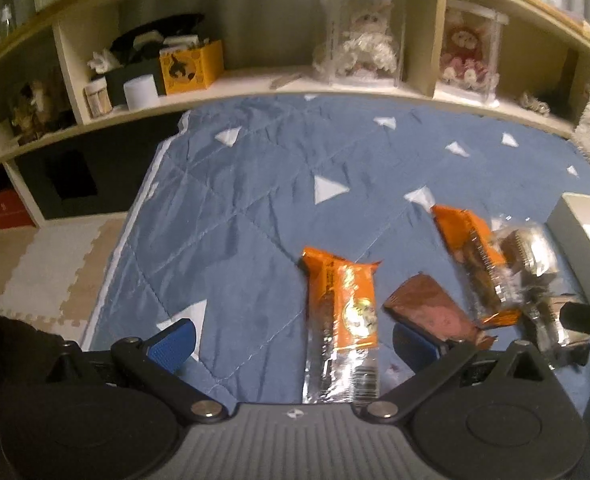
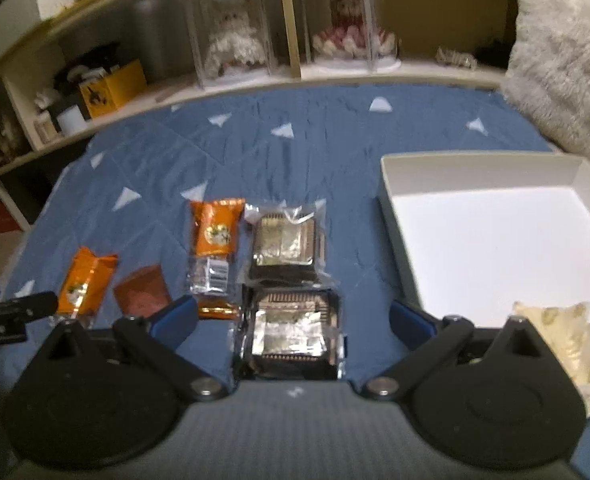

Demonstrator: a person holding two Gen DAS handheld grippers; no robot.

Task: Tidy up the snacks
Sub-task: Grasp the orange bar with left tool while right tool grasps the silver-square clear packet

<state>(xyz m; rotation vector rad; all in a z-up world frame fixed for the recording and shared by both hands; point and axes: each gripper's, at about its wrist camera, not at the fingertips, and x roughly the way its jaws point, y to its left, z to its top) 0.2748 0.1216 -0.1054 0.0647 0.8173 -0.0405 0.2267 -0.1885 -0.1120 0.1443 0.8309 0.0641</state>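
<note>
Snacks lie on a blue quilt (image 1: 235, 208). My left gripper (image 1: 295, 340) is open, its blue fingers either side of an orange snack bar (image 1: 343, 312). A brown packet (image 1: 435, 316) lies just right of it, with a second orange bar (image 1: 471, 256) and clear-wrapped dark snacks (image 1: 531, 256) beyond. My right gripper (image 2: 293, 316) is open around the near clear-wrapped dark snack (image 2: 291, 336). A matching dark snack (image 2: 285, 244) sits behind it. An orange bar (image 2: 214, 236), a brown packet (image 2: 143, 292) and another orange bar (image 2: 85, 280) lie to the left. The white box (image 2: 495, 240) holds a cream packet (image 2: 563, 336).
A wooden shelf (image 2: 255, 84) runs along the far edge of the quilt, with dolls in clear cases (image 2: 233, 40) and a yellow box (image 2: 113, 88). A fluffy white cushion (image 2: 567, 60) sits at the right. Foam floor mats (image 1: 43, 268) lie left of the quilt.
</note>
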